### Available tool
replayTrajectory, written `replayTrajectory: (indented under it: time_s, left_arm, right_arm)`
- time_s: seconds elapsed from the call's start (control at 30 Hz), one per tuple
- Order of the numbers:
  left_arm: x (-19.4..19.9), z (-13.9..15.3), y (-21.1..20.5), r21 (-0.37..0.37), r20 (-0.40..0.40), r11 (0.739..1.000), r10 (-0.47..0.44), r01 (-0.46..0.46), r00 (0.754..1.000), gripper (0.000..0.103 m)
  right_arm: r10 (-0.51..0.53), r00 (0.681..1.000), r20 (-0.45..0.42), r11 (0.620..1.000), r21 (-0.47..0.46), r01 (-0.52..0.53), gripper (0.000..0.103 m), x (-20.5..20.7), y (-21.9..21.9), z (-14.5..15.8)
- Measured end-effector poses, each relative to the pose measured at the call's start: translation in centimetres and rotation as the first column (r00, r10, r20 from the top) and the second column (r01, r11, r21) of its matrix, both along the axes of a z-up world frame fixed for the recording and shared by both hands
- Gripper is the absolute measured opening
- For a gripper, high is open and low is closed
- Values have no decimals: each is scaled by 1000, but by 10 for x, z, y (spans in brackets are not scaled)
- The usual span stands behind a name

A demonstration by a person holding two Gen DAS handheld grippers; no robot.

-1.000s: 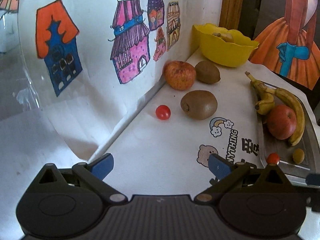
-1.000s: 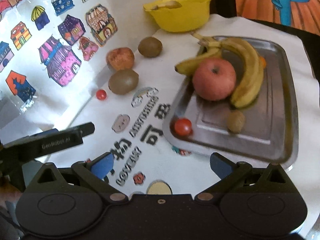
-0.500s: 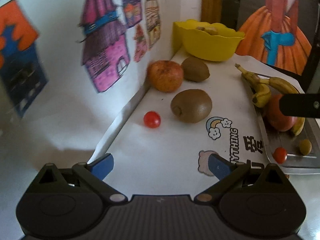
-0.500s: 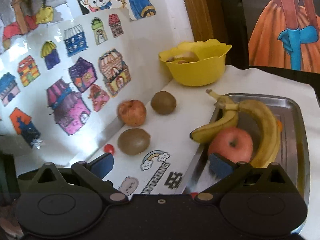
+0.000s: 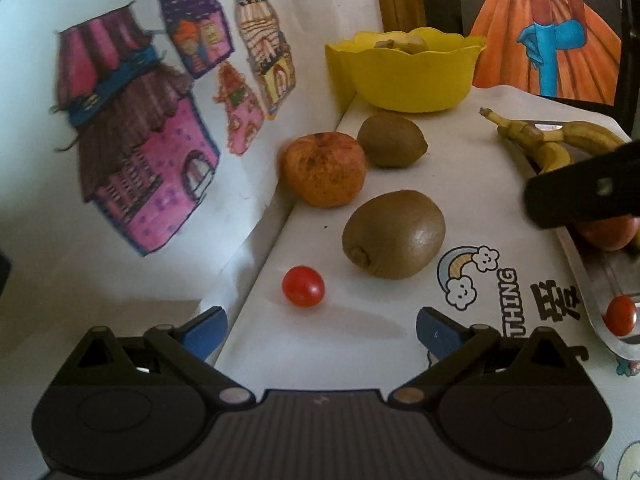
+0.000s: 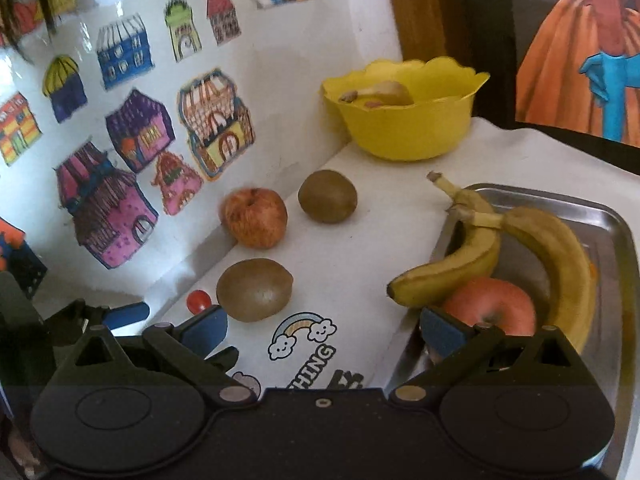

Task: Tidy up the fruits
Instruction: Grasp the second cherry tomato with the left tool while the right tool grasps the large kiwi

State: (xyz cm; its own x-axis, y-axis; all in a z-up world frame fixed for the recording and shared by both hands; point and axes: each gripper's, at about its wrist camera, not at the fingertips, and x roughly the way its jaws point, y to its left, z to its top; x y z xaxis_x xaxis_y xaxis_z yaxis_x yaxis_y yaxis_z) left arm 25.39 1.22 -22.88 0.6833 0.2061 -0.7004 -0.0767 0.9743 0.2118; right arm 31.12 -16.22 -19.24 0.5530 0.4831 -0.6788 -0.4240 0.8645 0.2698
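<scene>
Just cherry tomato (image 5: 303, 291) near wall (image 5: 132, 248)

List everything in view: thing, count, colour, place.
kiwis: two, brown, on the white cloth
apple: one, orange-red, by the wall
cherry tomato: one, red, on the cloth
tray tomato: one, red, on the tray
bananas: two, yellow, on the tray
tray apple: one, red, under the bananas
metal tray: one, silver, right side
yellow bowl: one, at the back
left gripper: open, black with blue pads
right gripper: open, same colours
</scene>
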Motion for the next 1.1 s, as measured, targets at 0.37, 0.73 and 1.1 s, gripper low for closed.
replayTrajectory:
  time_s: [0.37, 0.73, 1.1]
  left_arm:
    - [9, -4, 3, 7, -4, 998, -58, 58, 998, 102]
    - [3, -5, 11, -26, 13, 998, -59, 59, 998, 89]
    - [-3, -1, 17, -54, 29, 998, -30, 32, 999, 65]
  right_arm:
    - [56, 997, -52, 998, 16, -55, 102, 22, 31, -14]
    - [198, 974, -113, 978, -44, -204, 95, 55, 81, -37]
    - [232, 965, -119, 972, -14, -235, 78, 64, 87, -44]
